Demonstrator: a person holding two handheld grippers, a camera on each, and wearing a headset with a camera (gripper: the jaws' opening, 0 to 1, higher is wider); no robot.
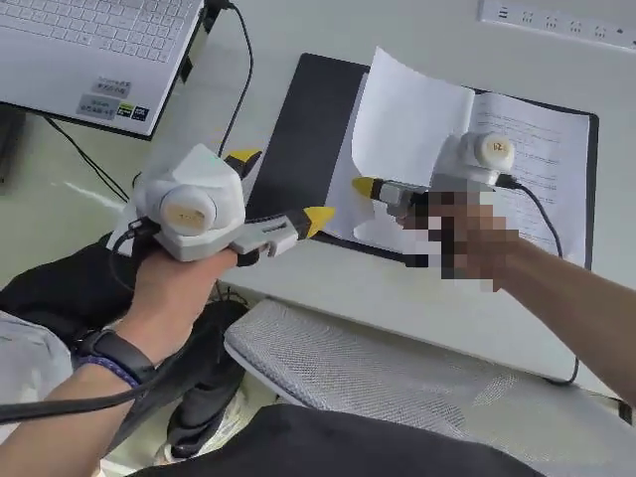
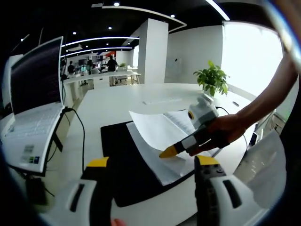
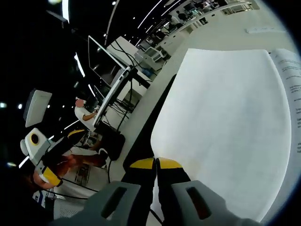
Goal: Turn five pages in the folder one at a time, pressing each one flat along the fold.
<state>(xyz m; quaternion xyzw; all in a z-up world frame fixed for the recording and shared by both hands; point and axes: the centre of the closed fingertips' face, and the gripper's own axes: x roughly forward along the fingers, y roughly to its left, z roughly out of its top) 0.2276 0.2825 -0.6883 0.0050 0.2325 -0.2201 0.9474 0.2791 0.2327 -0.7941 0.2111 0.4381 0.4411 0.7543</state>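
On the desk [image 1: 397,298], the black folder [image 1: 298,139] lies open in front of the person, its left cover bare and a printed sheet [image 1: 542,149] lying flat on its right side. One page [image 1: 412,119] stands lifted over the fold, its blank back facing left and its top corner highest. The right gripper [image 1: 366,187] is clenched on this page at its lower left edge. In the right gripper view the two yellow-tipped jaws of the gripper [image 3: 156,164] meet, with the edge of the page [image 3: 221,122] running down between them, the dark folder [image 3: 146,136] just to the left and the sheet [image 3: 294,80] at the far right.

The left gripper [image 1: 281,189] is released, its jaws spread wide, and it holds nothing. It hovers at the near left corner of the folder, just beside the right gripper but apart from it. In the left gripper view its jaws [image 2: 153,162] frame the folder [image 2: 117,155], the raised page [image 2: 155,129] and the right gripper [image 2: 167,151]. The right gripper view shows the left gripper [image 3: 63,156] off to the left.

A white laptop [image 1: 89,50] sits on the desk left of the folder, well apart from it, and a power strip [image 1: 556,25] lies along the far edge.
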